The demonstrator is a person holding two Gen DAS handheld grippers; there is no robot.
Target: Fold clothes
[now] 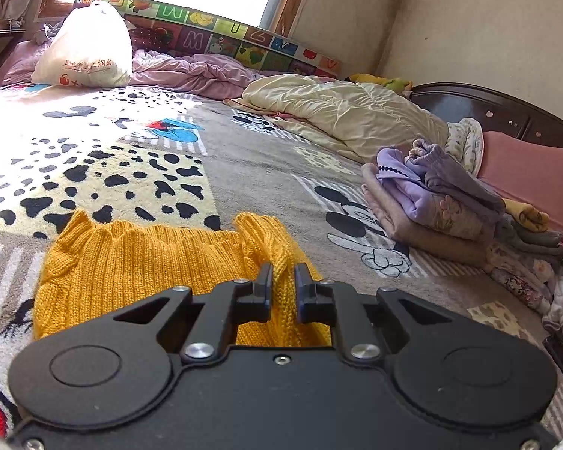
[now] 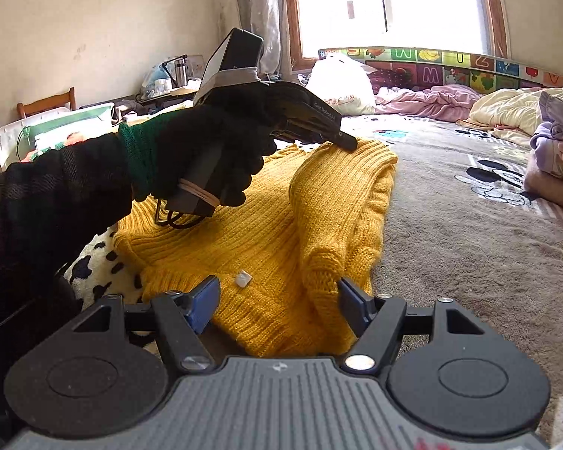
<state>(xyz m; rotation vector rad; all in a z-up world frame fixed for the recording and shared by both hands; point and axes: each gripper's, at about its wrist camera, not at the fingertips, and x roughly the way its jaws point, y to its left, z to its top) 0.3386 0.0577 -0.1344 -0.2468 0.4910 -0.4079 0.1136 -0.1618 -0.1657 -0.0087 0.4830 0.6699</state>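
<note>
The yellow knit sweater (image 2: 266, 240) lay on the bed (image 2: 469, 262), one fold pinched in the narrow jaws of the left gripper (image 1: 282, 285), the right gripper (image 2: 277, 300) gaping empty at its hem — soft, limp, stretchy, probably best gripped at ribbed edges.

You are wearing a black knit glove (image 2: 221, 150) with a green ribbed cuff (image 2: 137, 157) under a dark checked sleeve (image 2: 56, 195). Your grippers are showing black bodies, silver screws (image 1: 197, 348) and blue finger pads (image 2: 206, 300).
</note>
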